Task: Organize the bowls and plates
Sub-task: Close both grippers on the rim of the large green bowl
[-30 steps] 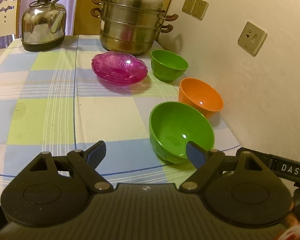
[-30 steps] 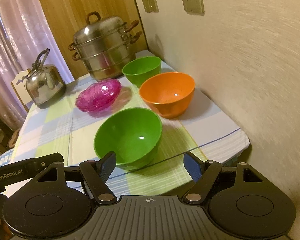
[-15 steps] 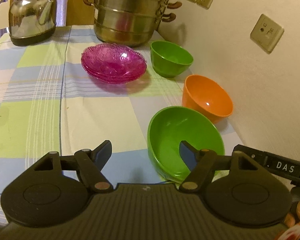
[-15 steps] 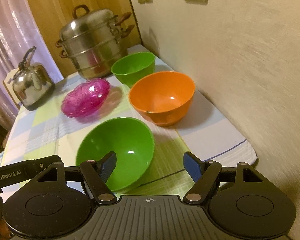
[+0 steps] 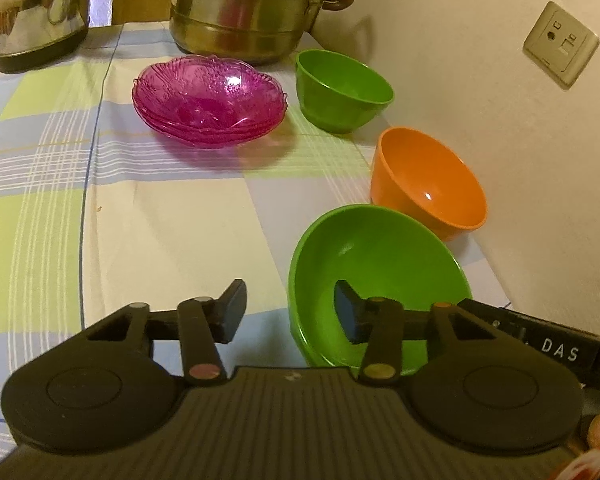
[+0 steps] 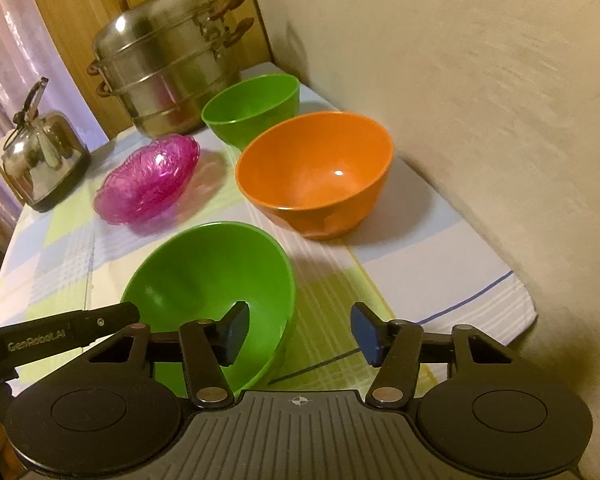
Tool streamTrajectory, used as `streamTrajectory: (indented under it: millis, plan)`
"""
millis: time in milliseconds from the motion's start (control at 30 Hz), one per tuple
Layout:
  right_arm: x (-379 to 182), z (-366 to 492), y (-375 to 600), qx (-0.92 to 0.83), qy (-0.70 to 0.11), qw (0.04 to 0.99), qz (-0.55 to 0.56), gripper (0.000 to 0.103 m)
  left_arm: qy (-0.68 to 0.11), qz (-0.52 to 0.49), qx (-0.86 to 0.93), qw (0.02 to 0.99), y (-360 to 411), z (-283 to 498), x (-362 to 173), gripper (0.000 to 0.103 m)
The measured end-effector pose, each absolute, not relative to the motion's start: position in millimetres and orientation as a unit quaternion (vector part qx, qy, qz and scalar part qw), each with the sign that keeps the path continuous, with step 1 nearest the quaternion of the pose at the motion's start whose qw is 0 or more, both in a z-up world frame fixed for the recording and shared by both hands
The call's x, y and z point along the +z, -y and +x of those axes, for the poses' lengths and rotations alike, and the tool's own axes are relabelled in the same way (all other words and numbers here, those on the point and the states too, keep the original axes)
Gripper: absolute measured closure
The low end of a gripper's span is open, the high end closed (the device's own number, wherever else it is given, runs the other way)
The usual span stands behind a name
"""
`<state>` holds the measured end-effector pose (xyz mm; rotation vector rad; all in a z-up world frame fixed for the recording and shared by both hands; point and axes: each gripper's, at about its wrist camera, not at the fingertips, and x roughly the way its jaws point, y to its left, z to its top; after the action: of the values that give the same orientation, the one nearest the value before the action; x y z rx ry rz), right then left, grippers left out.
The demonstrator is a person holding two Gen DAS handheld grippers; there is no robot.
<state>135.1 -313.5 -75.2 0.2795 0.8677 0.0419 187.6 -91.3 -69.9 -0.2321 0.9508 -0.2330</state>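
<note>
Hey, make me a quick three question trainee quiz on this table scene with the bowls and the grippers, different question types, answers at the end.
1. True or false: the orange bowl is stacked inside a green bowl.
2. How many green bowls are on the table?
3. Multiple choice: each gripper has its rim between the jaws. A) near green bowl B) pink glass dishes C) kettle

Key: 1 false, it stands alone. 2 two, counting the far green bowl. 3 A; left gripper and right gripper are closing.

Each gripper, left gripper (image 5: pixel 288 312) and right gripper (image 6: pixel 300 330), is built of black ribbed plastic with round discs, metal pivot screws and dark blue pads; white "GenRobot.AI" and "DAS" lettering is carried.
</note>
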Motion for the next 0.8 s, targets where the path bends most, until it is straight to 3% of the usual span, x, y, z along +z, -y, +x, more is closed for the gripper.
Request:
streamTrajectory:
  millis: [333,800]
  plan:
    - [-84.7,147.6,309.0,0.022,-0.429,0.894,0.13,0.06,-0.468,-0.12,-0.122,0.867,93.7,197.5,-80.2,0.084]
    - [-90.8,148.3,304.0,0.027,-0.436,0.891,0.124,0.093,-0.469,-0.119,-0.127,0.866,93.9,198.0,-83.5,0.095]
